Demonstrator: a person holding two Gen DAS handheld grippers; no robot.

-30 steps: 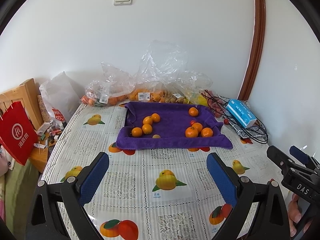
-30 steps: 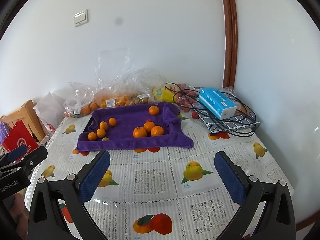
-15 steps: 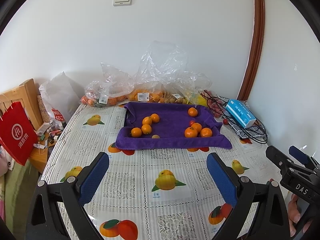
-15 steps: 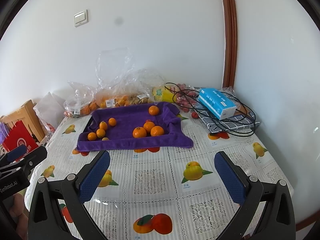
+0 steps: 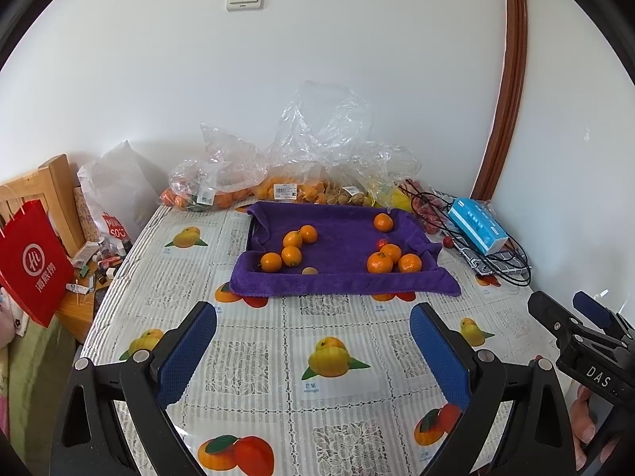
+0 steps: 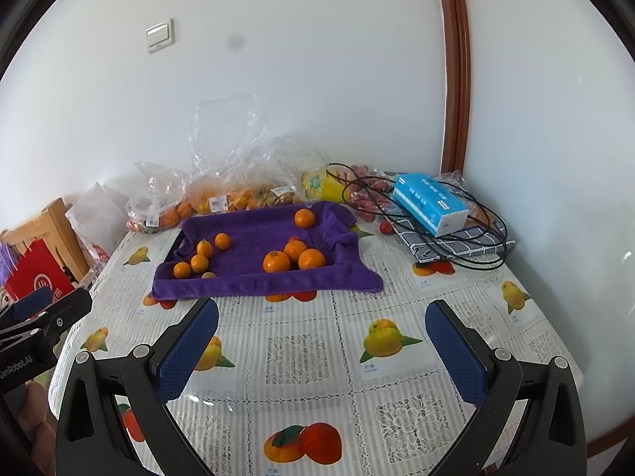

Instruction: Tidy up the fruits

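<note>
A tray lined with a purple towel (image 5: 341, 277) (image 6: 254, 281) sits mid-table. Several small oranges (image 5: 291, 256) (image 6: 199, 263) lie at its left and three larger ones (image 5: 380, 262) (image 6: 276, 261) at its right, with one orange (image 5: 383, 222) (image 6: 304, 218) at the back. A tiny red fruit (image 5: 381, 243) lies among them. My left gripper (image 5: 313, 351) is open and empty, above the near tablecloth. My right gripper (image 6: 321, 351) is also open and empty, and shows at the right edge of the left wrist view (image 5: 571, 317).
Clear plastic bags of fruit (image 5: 285, 190) (image 6: 222, 198) line the wall behind the tray. A blue tissue box (image 5: 478, 230) (image 6: 430, 208), black cable and a folded checked cloth (image 6: 456, 238) sit at the right. A red paper bag (image 5: 29, 261) and wooden chair stand left of the table.
Both views have shifted very slightly; the tray sits marginally higher in frame. Both grippers stay open and nothing on the table has moved.
</note>
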